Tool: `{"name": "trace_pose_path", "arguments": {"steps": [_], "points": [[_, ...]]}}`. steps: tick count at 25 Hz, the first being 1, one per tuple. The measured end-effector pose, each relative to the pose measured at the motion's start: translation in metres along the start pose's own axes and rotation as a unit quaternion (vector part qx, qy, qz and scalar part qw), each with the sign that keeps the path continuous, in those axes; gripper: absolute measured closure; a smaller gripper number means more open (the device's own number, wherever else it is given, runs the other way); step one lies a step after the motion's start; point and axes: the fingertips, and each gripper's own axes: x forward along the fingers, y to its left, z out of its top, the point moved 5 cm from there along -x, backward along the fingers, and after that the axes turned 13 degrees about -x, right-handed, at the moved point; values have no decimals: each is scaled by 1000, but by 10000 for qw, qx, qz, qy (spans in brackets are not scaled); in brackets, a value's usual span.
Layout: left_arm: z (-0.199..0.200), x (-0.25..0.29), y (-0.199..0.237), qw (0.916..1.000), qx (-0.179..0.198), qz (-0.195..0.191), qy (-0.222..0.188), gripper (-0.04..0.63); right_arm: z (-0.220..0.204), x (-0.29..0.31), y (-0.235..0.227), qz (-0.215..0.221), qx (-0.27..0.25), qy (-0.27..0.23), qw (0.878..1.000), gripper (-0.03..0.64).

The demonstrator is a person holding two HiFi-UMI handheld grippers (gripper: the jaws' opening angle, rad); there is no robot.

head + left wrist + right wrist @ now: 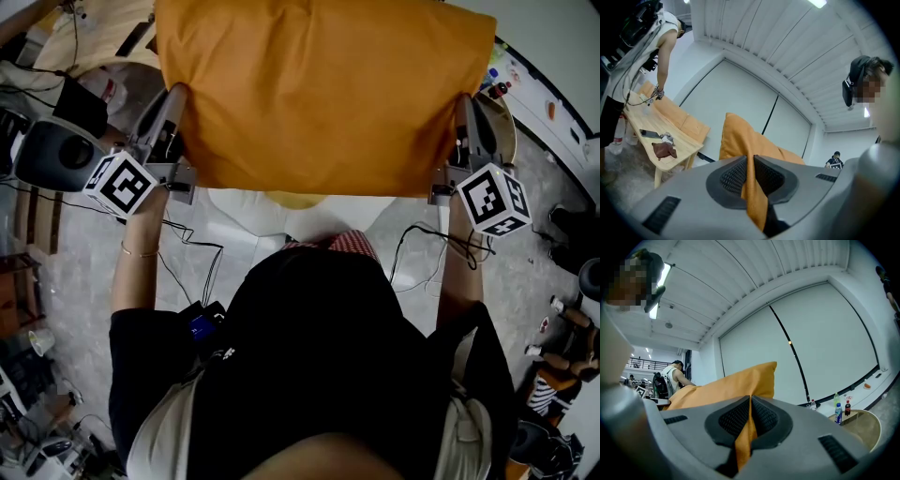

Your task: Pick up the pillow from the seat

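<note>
A large orange pillow [323, 89] hangs flat in the air in front of the person, held by both side edges. My left gripper [178, 117] is shut on the pillow's left edge. In the left gripper view the orange fabric [752, 187] is pinched between the two dark ribbed pads. My right gripper [461, 127] is shut on the right edge, and in the right gripper view a fold of the pillow [747, 434] runs down between its pads. Beneath the pillow, a white seat [281, 220] shows partly.
A wooden bench [651, 136] with small items stands at the left, a person bending over it. A round pale table [862, 425] with bottles [839, 412] is at the right. Cables [187, 253] and gear lie on the grey floor around the seat.
</note>
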Motion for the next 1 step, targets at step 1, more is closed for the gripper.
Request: {"name": "trace_pose_path", "arguments": {"steps": [1], "points": [[0,1,0,10000,0,-9,-2,540,0,0,0,-2,6,-7,10000,589]]}}
